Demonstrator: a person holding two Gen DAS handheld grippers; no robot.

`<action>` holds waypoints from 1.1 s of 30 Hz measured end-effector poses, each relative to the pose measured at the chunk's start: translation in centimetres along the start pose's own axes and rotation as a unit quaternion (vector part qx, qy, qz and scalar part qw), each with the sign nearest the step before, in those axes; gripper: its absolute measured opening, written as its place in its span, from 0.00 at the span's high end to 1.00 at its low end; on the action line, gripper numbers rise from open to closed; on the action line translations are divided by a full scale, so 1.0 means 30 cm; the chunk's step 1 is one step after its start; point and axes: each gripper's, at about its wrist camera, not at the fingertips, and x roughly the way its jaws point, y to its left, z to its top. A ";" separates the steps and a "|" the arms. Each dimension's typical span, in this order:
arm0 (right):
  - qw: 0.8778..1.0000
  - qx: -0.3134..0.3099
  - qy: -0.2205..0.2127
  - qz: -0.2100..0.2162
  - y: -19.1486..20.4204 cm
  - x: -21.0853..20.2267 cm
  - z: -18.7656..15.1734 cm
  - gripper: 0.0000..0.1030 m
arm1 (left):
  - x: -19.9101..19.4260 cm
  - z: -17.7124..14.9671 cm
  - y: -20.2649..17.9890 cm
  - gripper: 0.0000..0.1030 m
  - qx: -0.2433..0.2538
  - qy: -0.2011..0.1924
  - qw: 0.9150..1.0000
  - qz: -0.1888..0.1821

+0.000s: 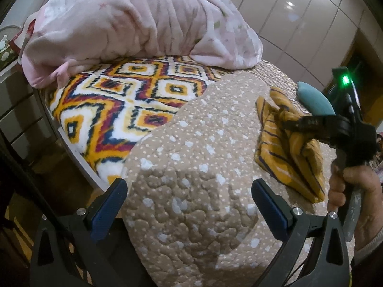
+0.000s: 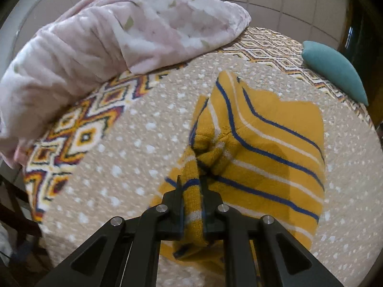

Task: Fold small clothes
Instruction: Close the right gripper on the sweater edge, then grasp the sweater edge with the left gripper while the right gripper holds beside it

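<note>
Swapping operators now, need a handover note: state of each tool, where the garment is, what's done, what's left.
Left tool: open, empty, over the beige dotted quilt.
Right tool: shut on a bunched fold of the yellow striped garment, seen from the left wrist view at.
Garment: on the quilt, right of the left tool, partly lifted and rumpled, not flat.
Pink blanket and teal pillow sit at the far side, clear of the work.
Done: garment gripped. Left: spread it out, fold, lay it flat.

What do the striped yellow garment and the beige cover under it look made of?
Garment: likely knitted yarn, matte; fine ribbed texture and soft bunching where the right tool pinches it. Cover: seemingly quilted fabric, matte; puffy stitched bumps, white dots.
</note>
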 end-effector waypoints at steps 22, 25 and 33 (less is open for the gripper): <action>0.987 0.130 -0.042 0.085 -0.498 -0.138 -0.129 0.43 | 0.098 0.080 -0.259 0.00 0.091 -0.003 0.994 -0.052; 0.983 0.165 -0.024 0.082 -0.606 -0.098 -0.201 0.42 | 0.199 0.146 -0.347 0.00 0.121 0.004 0.991 -0.058; 0.963 0.217 -0.002 0.158 -0.670 0.016 -0.297 0.41 | 0.470 0.194 -0.390 0.88 0.060 0.159 0.976 -0.139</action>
